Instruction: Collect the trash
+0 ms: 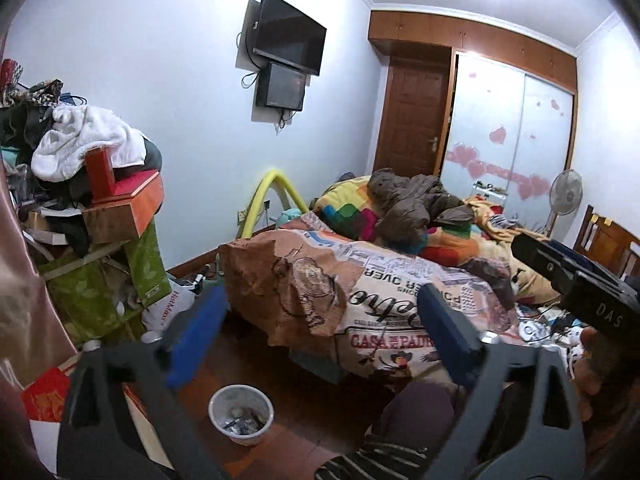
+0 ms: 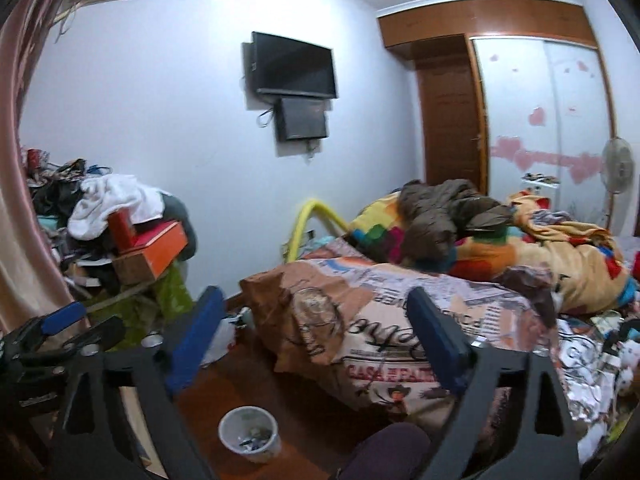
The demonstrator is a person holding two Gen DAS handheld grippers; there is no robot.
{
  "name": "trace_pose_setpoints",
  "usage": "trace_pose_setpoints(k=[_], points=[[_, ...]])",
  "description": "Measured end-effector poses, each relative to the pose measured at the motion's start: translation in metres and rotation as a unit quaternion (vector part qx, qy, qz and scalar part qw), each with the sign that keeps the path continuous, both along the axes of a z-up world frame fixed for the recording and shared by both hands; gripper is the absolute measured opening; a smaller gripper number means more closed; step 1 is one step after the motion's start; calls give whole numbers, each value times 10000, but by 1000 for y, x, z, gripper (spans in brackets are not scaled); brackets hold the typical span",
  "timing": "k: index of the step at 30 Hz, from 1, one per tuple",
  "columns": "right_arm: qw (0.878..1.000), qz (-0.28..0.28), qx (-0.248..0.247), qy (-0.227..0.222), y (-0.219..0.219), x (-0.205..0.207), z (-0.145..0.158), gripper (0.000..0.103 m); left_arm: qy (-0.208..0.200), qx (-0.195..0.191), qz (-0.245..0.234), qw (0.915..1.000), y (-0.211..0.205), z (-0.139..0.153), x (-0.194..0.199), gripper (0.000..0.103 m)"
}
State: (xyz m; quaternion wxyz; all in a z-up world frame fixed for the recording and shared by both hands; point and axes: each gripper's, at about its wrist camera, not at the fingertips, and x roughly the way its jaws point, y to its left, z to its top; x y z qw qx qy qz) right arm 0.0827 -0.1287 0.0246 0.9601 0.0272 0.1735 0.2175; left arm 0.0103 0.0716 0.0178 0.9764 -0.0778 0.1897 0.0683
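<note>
A small white trash bin (image 1: 241,414) (image 2: 249,434) stands on the wooden floor below both grippers, with dark scraps inside it. My left gripper (image 1: 320,300) is open and empty, held high and pointing across the room at the bed. My right gripper (image 2: 316,298) is also open with nothing between its blue fingers. The right gripper's black housing (image 1: 576,280) shows at the right edge of the left wrist view. Loose papers and wrappers (image 2: 592,364) (image 1: 536,324) lie scattered on the bed's near right side.
The bed (image 1: 384,280) carries a printed cover, colourful blankets and a brown jacket (image 2: 444,212). A tall pile of clothes and boxes (image 1: 100,184) fills the left side. A TV (image 1: 290,34), a wooden door (image 1: 412,116), a wardrobe and a fan (image 1: 565,192) stand beyond. A person's knee (image 1: 416,408) is beside the bin.
</note>
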Motion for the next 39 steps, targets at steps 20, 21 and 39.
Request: trace_pose_setpoints(k=[20,21,39], points=[[9985,-526,-148,11,-23,-21,-9,103,43,11,-36,10000,-11,-3,-6,102],[9985,-523,-148,17,-24,-22,-10,103,49,16,-61,10000,-12,-3,-5,102],[9979,-615,-169,63,-35,-21,-7,103,52,124,-247,9996,-25,-3,-1,102]])
